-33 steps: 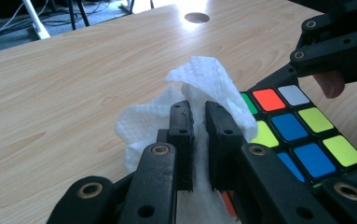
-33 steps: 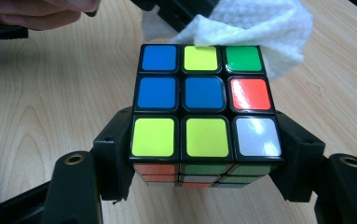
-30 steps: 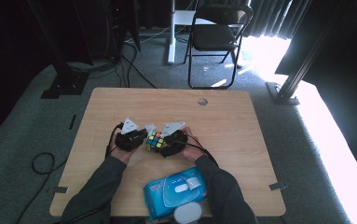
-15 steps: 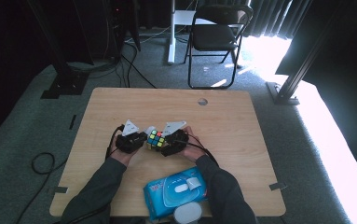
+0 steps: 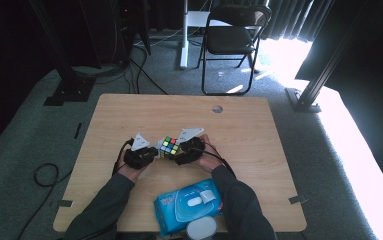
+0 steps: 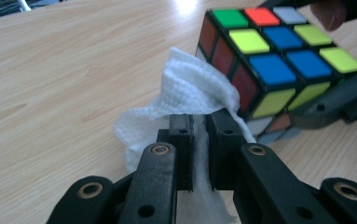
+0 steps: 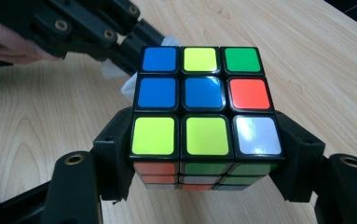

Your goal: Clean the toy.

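Note:
A scrambled puzzle cube (image 7: 203, 109) with coloured stickers sits clamped between the two black jaws of my right gripper (image 7: 204, 163), just above the table. In the high view the cube (image 5: 169, 146) is at the table's middle, between both hands. My left gripper (image 6: 199, 135) is shut on a crumpled white wipe (image 6: 185, 95), and the wipe presses against a side face of the cube (image 6: 269, 60). In the high view the left gripper (image 5: 151, 154) is left of the cube and the right gripper (image 5: 179, 152) is right of it.
A blue pack of wet wipes (image 5: 189, 207) lies near the table's front edge between the forearms. The wooden table (image 5: 259, 135) has a round cable hole (image 5: 217, 108) at the back. A folding chair (image 5: 231, 35) stands beyond the table.

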